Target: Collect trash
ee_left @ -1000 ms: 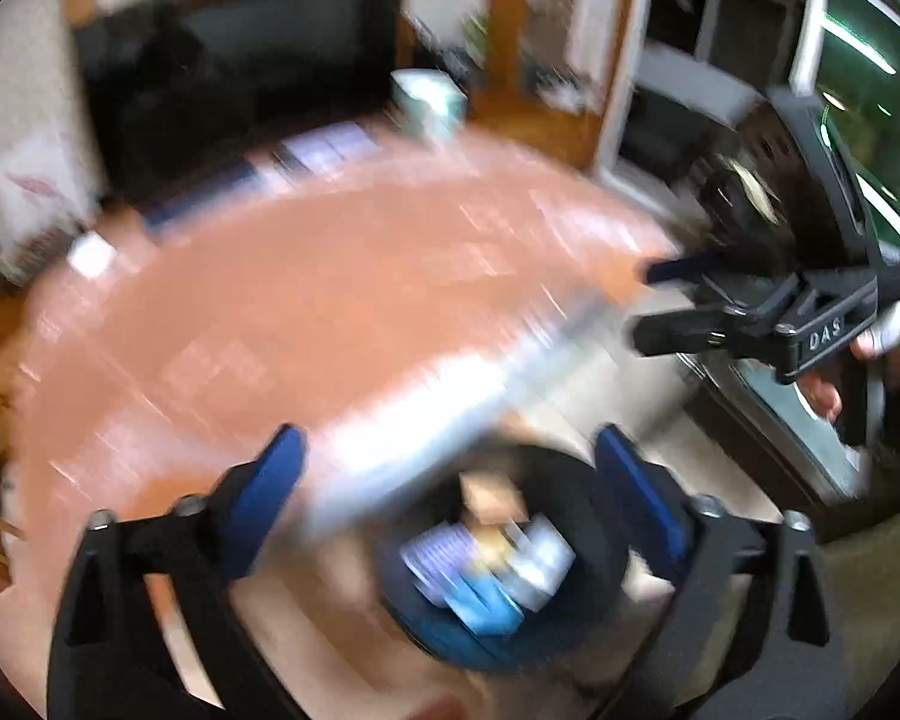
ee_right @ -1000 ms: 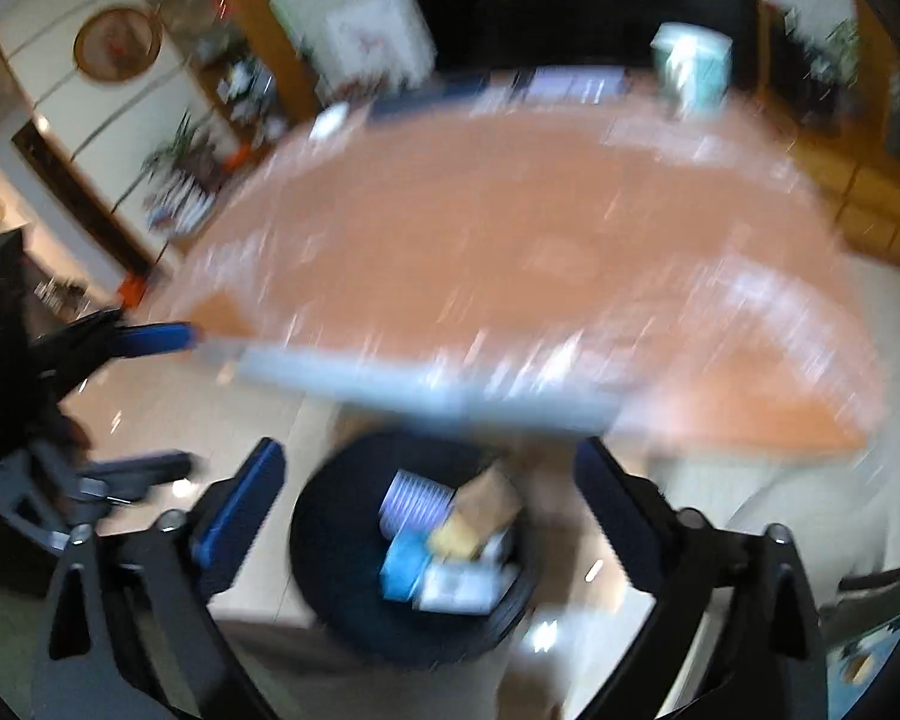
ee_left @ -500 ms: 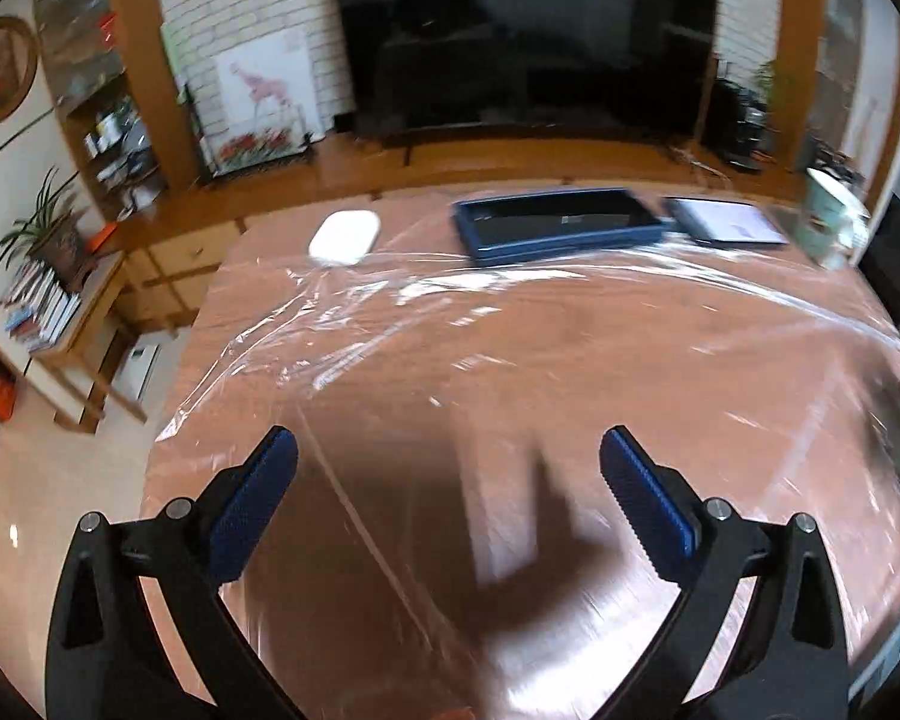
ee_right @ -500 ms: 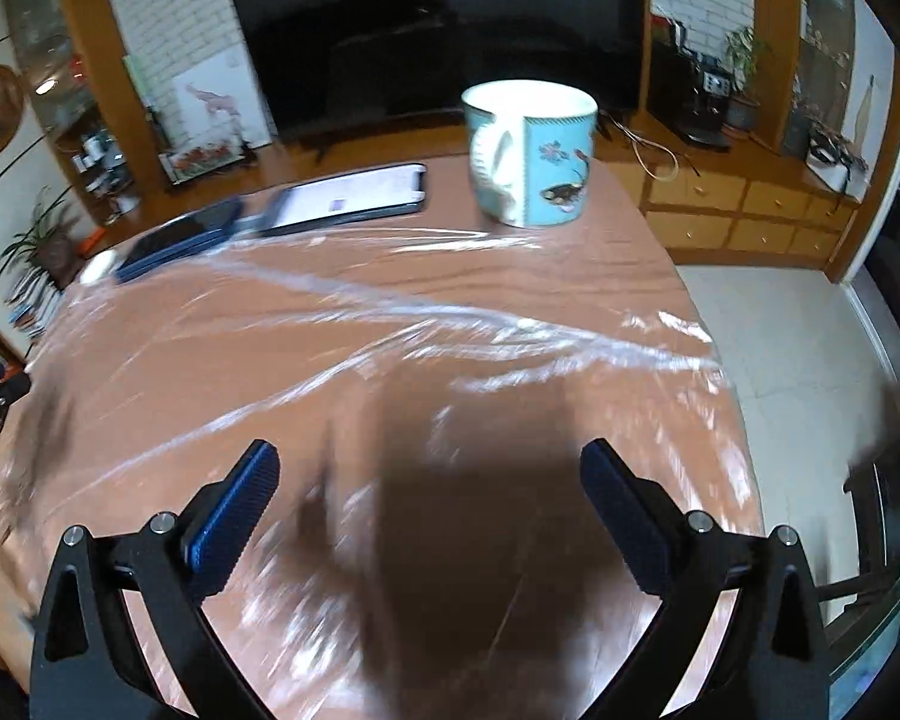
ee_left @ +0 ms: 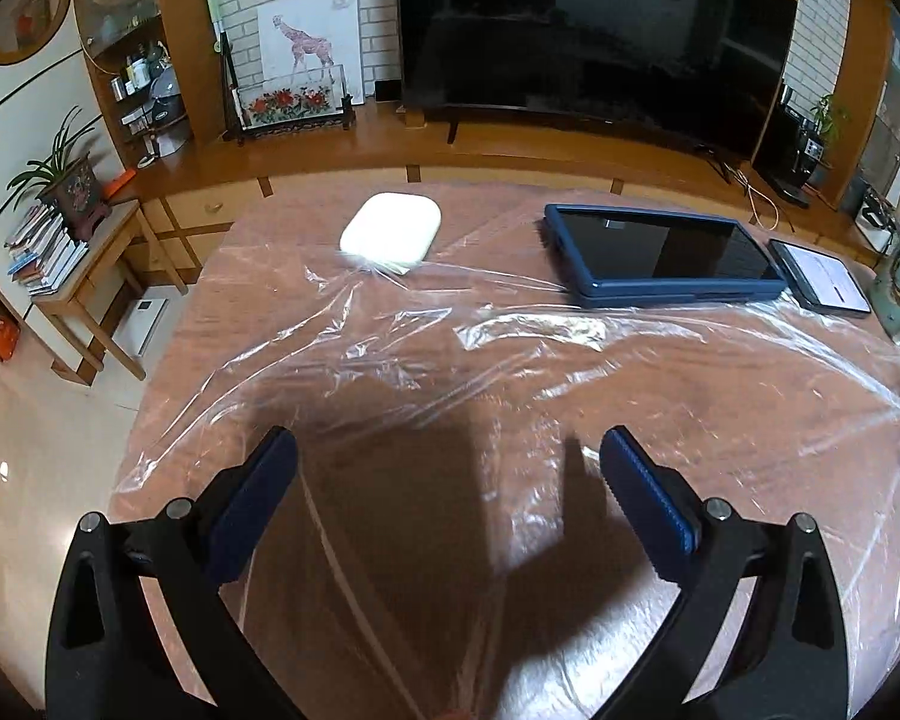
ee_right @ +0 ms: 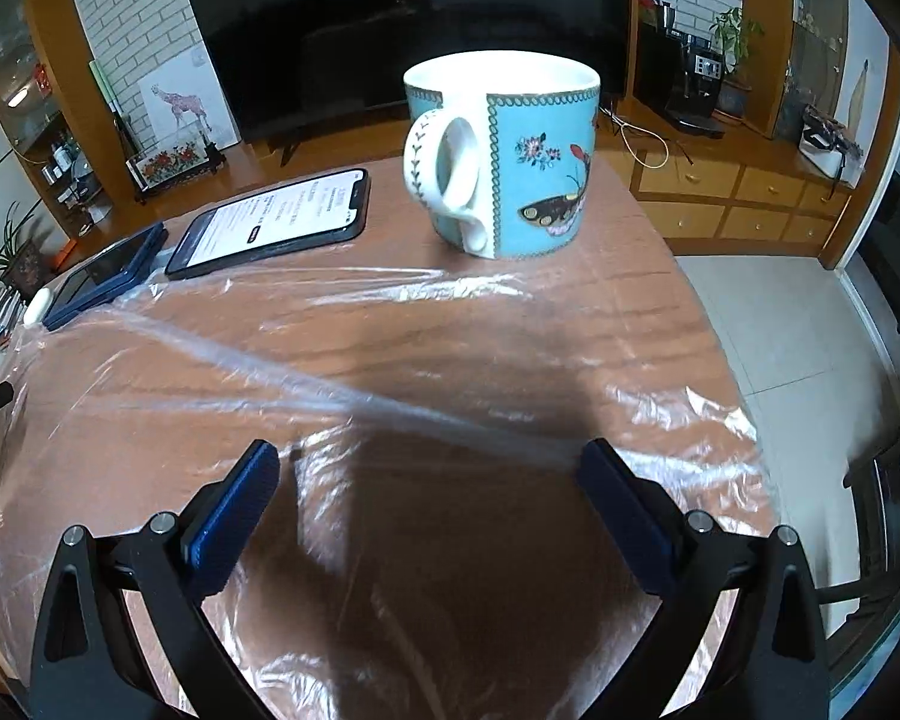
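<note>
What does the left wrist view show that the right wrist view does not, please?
Only the left wrist view shows the left tool, open over the table, the white case in full, and a side table with books and a plant. Only the right wrist view shows the right tool, also open, the whole mug with its handle, and the tiled floor. Both share the plastic wrap, the tablet, the phone, the TV and the giraffe picture.
</note>
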